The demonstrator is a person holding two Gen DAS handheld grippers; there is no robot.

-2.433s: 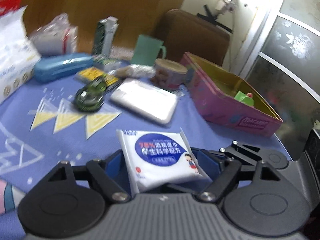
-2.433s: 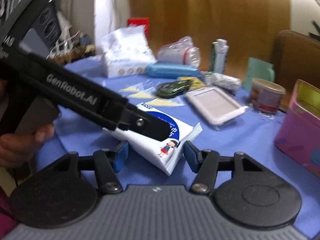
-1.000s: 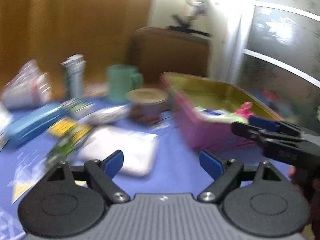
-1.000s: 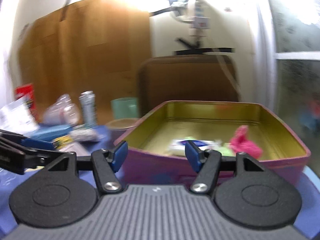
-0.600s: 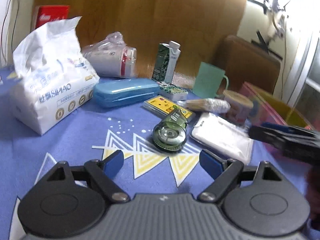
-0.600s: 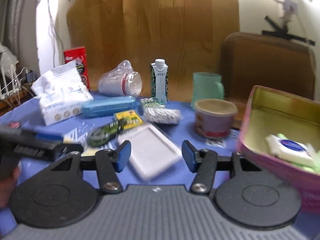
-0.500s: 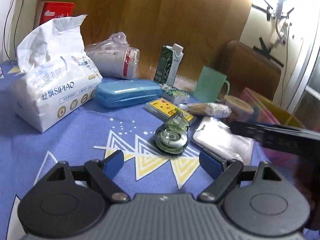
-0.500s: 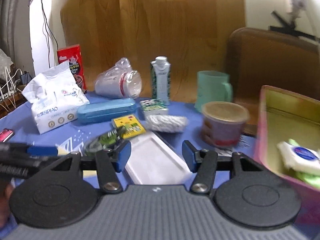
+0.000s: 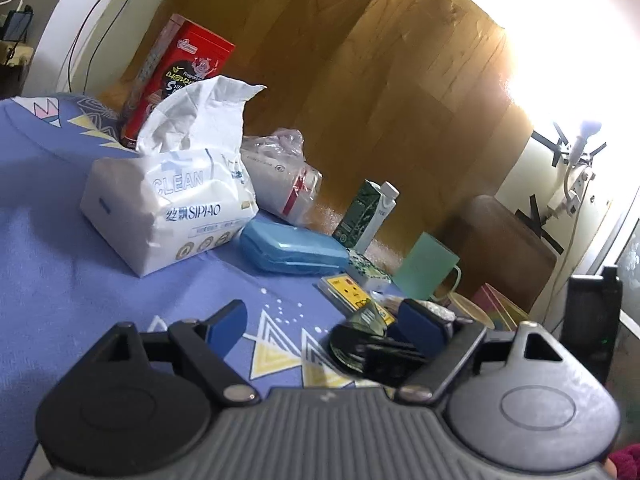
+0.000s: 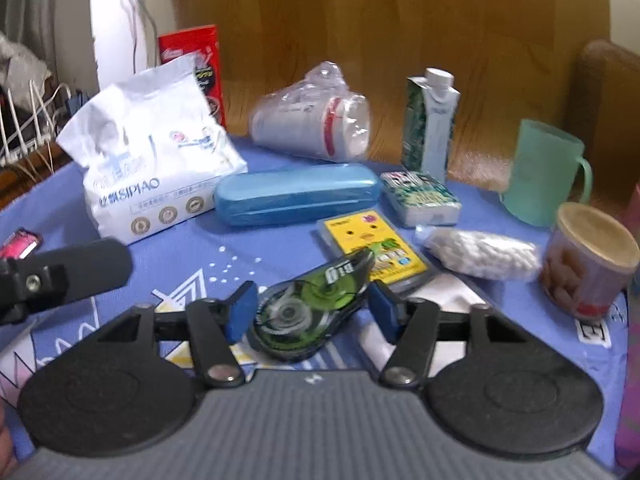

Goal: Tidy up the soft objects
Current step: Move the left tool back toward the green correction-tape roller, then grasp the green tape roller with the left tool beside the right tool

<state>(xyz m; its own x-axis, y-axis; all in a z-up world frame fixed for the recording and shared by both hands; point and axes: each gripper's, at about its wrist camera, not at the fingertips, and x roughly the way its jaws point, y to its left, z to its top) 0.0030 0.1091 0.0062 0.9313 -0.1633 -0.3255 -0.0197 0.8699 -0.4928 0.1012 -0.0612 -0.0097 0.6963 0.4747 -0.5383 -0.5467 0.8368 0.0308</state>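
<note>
A white soft tissue pack [image 9: 172, 204] stands at the left of the blue tablecloth; it also shows in the right wrist view [image 10: 148, 172]. A clear bag of white cotton balls [image 10: 480, 258] lies at the right. My left gripper [image 9: 324, 326] is open and empty above the cloth. My right gripper [image 10: 312, 308] is open, its jaws on either side of a green correction-tape dispenser [image 10: 308, 308] without closing on it. The right gripper's fingers [image 9: 396, 354] show at the dispenser [image 9: 352, 344] in the left wrist view.
On the cloth lie a blue case [image 10: 296, 196], a yellow card pack [image 10: 372, 240], a small printed box [image 10: 420, 198], a drink carton [image 10: 430, 120], a bagged cup stack [image 10: 312, 124], a green mug [image 10: 544, 176], a lidded tub [image 10: 588, 260] and a red box [image 9: 176, 76]. The pink tin's edge [image 10: 632, 360] is at the far right.
The wipes packet I held went into the pink tin. Both grippers swung back left over the cloth. The right gripper has come down around the green tape dispenser; the left tilted toward the tissue pack.
</note>
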